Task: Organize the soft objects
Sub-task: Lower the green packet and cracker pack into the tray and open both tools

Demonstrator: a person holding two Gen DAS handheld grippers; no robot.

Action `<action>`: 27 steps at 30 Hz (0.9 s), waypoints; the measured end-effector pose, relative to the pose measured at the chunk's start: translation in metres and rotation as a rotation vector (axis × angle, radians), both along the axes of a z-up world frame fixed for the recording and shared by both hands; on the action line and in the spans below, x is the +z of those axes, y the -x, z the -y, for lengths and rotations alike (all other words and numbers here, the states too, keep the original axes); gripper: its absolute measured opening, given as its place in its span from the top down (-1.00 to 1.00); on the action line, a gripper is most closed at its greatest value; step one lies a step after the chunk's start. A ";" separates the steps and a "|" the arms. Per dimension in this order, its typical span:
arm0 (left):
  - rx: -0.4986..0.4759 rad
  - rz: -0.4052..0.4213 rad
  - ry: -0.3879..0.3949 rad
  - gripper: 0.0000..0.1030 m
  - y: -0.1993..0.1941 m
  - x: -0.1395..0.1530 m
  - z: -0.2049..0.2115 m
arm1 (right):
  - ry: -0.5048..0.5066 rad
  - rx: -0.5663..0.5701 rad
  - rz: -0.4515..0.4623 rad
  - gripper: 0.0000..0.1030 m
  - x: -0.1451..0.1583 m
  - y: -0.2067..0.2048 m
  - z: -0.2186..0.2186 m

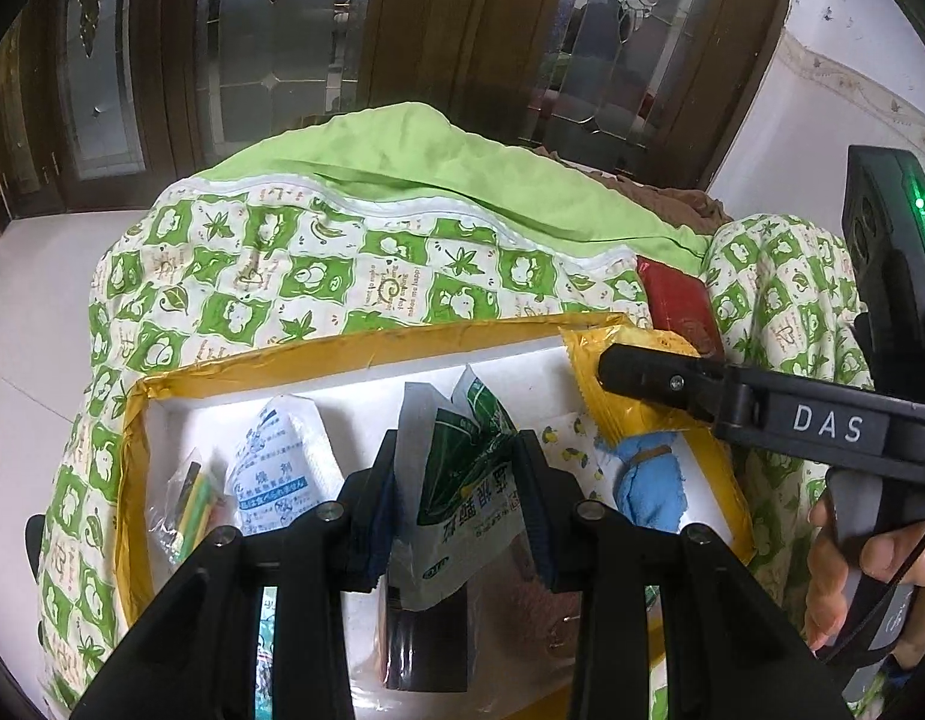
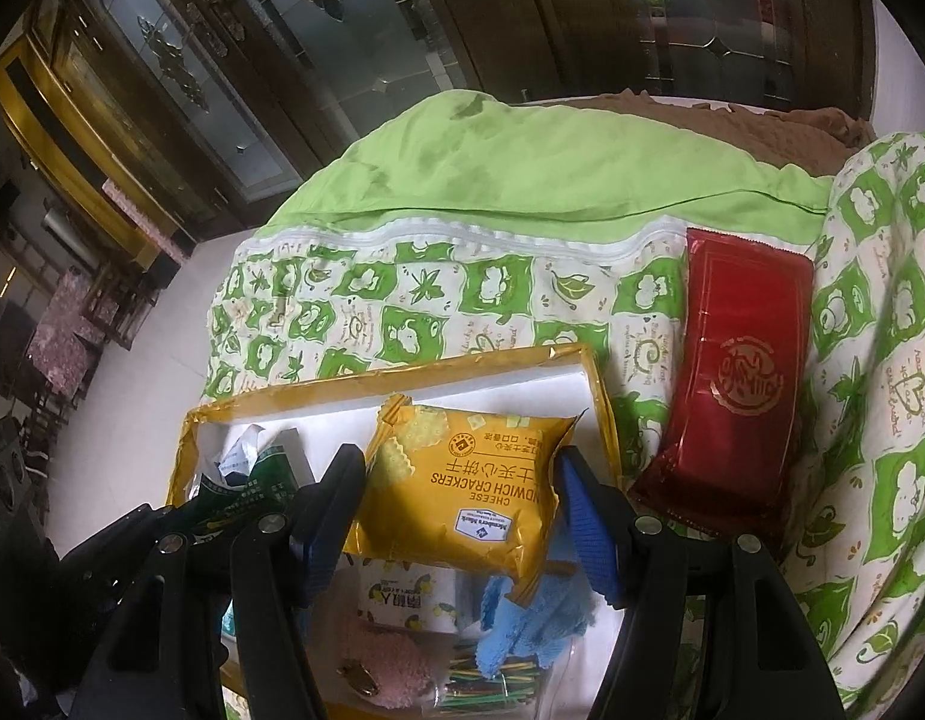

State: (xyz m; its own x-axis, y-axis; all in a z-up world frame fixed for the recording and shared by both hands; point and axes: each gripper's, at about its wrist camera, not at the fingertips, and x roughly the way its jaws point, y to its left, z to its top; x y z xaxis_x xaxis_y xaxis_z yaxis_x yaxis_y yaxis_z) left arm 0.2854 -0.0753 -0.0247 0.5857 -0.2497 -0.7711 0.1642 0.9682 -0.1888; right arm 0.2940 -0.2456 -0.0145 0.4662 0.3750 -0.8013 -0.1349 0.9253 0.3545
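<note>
Left wrist view: the left gripper [image 1: 456, 480] is clamped on a crinkled green-and-white plastic packet [image 1: 462, 480], held above a shallow yellow-rimmed cardboard box with a white inside [image 1: 354, 354]. The box is set on a green-and-white patterned quilt [image 1: 318, 276]. Inside it, a white sachet with blue print [image 1: 276, 468] and a crumpled blue cloth [image 1: 648, 486] are seen. In the right wrist view, the right gripper [image 2: 462, 516] is closed on a yellow foil packet of cheese sandwich crackers [image 2: 462, 480], held over the same box. A dark red foil packet with a gold emblem [image 2: 738, 384] is laid on the quilt just beside the box's right edge.
</note>
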 end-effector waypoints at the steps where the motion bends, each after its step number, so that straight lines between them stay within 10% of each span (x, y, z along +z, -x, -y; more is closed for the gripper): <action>1: 0.001 -0.001 -0.003 0.32 -0.001 0.000 0.001 | 0.004 -0.001 0.000 -0.35 0.000 -0.001 0.000; 27: 0.094 -0.066 0.059 0.25 -0.037 -0.028 -0.015 | 0.019 0.021 0.002 -0.35 -0.024 -0.031 -0.019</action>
